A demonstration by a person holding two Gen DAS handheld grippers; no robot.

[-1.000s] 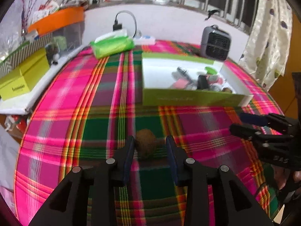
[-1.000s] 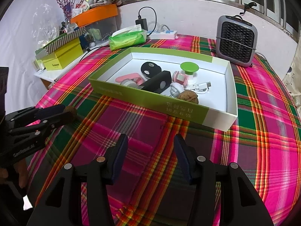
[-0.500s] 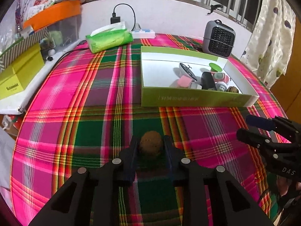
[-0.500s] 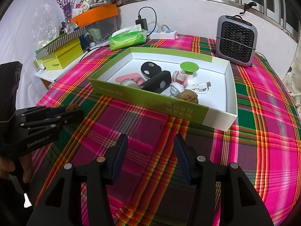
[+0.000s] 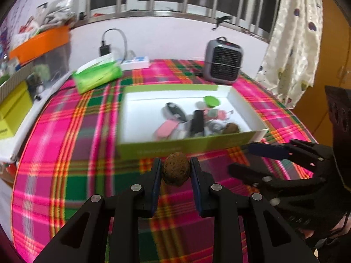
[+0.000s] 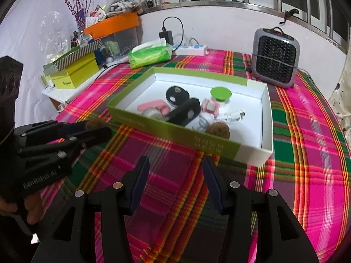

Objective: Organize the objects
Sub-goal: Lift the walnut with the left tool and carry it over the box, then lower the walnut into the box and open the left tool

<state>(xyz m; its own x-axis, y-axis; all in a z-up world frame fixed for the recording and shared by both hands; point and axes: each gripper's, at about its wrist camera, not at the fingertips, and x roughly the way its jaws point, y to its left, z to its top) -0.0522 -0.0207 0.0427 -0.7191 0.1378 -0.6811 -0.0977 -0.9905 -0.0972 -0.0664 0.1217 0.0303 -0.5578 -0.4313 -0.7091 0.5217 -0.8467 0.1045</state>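
— What does the left gripper [image 5: 176,171] hold?
— A round, rough-skinned brown walnut [image 5: 176,170], pinched between its blue-padded fingers [image 5: 156,175] above the plaid cloth on the bench [image 5: 65,153].
— And ahead of those fingers?
— The shallow cardboard box [image 5: 184,149], green outside, white inside, with a second wrinkled walnut [image 6: 218,130] near its front wall.
— The right gripper [image 6: 175,186]?
— Its fingers stand spread apart, gripping nothing, with the box just ahead.

Brown, seemingly walnut-like ball [image 5: 175,170], gripper-held
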